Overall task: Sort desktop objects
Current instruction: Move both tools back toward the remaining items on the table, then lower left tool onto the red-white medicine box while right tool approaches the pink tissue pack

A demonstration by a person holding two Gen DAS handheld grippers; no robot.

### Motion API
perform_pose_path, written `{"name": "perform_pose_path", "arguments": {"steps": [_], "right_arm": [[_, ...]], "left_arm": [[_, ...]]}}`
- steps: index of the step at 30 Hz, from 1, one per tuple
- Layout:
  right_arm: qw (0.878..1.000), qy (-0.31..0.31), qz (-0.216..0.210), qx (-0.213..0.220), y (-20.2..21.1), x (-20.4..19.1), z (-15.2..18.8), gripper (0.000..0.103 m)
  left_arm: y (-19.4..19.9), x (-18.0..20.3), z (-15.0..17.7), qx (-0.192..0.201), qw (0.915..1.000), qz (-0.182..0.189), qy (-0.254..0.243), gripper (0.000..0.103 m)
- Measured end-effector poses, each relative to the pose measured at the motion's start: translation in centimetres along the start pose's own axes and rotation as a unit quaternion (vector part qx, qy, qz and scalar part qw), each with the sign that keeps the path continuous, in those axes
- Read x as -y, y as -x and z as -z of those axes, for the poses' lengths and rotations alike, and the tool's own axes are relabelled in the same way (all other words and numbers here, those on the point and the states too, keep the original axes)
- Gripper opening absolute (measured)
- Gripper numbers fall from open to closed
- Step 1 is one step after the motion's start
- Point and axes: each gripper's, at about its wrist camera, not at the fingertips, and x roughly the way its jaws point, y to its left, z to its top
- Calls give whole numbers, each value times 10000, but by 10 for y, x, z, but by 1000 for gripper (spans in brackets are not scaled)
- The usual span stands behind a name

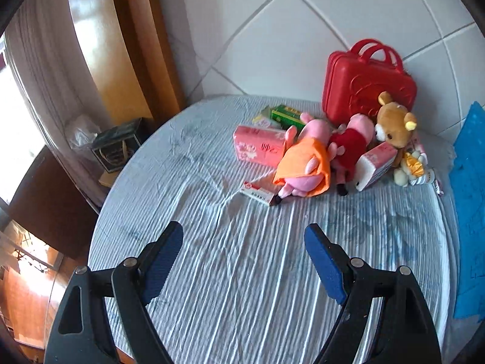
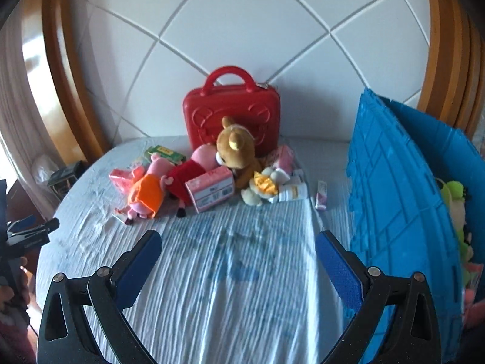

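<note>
The left gripper (image 1: 244, 236) is wide open and holds nothing, and so is the right gripper (image 2: 239, 244), both above the striped sheet (image 1: 242, 273). Ahead of the fingers lie the toys: a pig in orange (image 1: 303, 157), a brown bear (image 1: 394, 124) and a red case (image 1: 363, 85) behind. A blue box (image 2: 394, 182) stands just right of the right fingers.

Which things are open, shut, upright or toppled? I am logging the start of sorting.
Left gripper: open, empty.
Right gripper: open, empty.
Red case: upright, shut.
Blue crate: open, toys inside.
Orange-dress pig: lying down.
Brown bear: slumped on the pile.
</note>
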Motion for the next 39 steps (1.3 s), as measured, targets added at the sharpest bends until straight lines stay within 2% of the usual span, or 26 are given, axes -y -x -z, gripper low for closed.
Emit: {"name": "perform_pose_path", "arguments": {"steps": [5, 9, 14, 17, 20, 26, 31, 35, 39], "right_arm": [[9981, -179, 235, -539, -59, 2, -14, 103], [9944, -367, -74, -987, -110, -4, -32, 103], [9847, -696, -153, -1593, -179, -21, -59, 103], [9780, -894, -193, -1875, -221, -31, -71, 103], [9750, -957, -152, -2000, -252, -40, -77, 103], [9727, -1162, 58, -2010, -292, -48, -86, 103], [9687, -1416, -13, -2040, -319, -53, -92, 103], [9663, -1363, 46, -2185, -344, -59, -81, 103], [9635, -1482, -184, -2222, -349, -49, -67, 103]], "left_arm": [[-49, -17, -7, -340, 9994, 58, -1, 82], [-93, -26, -22, -632, 9977, 183, 172, 82], [-159, -26, -43, -1370, 9884, 259, 599, 82], [-187, -19, -56, -1544, 9861, 37, 611, 82], [-208, -11, -64, -1583, 9861, -77, 491, 82], [-239, 6, -70, -1665, 9855, 136, 293, 82], [-267, 16, -71, -1980, 9796, 189, 282, 82], [-279, 26, -66, -2091, 9775, 196, 199, 82], [-285, 24, -53, -2230, 9744, 239, 176, 83]]}}
